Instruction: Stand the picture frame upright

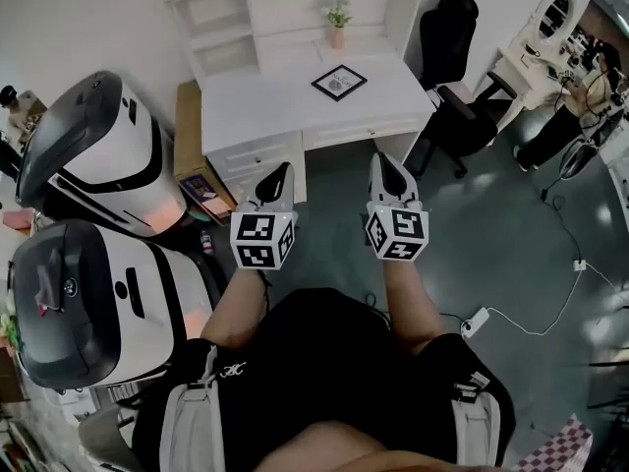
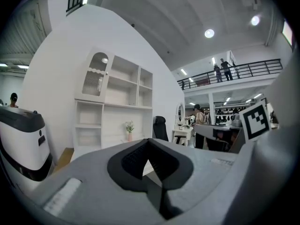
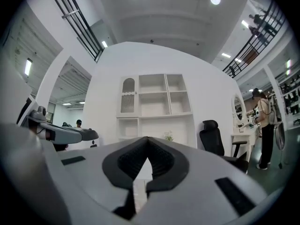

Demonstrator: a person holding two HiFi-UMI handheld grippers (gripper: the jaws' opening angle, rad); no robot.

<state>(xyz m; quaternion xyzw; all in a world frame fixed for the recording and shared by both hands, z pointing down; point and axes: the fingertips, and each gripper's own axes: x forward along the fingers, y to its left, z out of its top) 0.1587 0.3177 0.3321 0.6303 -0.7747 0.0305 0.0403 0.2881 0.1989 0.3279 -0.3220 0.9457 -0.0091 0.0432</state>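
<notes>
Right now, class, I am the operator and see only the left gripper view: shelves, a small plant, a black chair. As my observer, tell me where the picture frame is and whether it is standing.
Observer: The head view shows the picture frame lying flat on the white desk, on the right side of the desktop and nearer the front than the potted plant.
Operator: Are my tools near it?
Observer: No. The left gripper and right gripper both point toward the desk but stop short of the desktop.
Operator: And the right tongs?
Observer: The right gripper view shows them shut, with nothing between them.
</notes>
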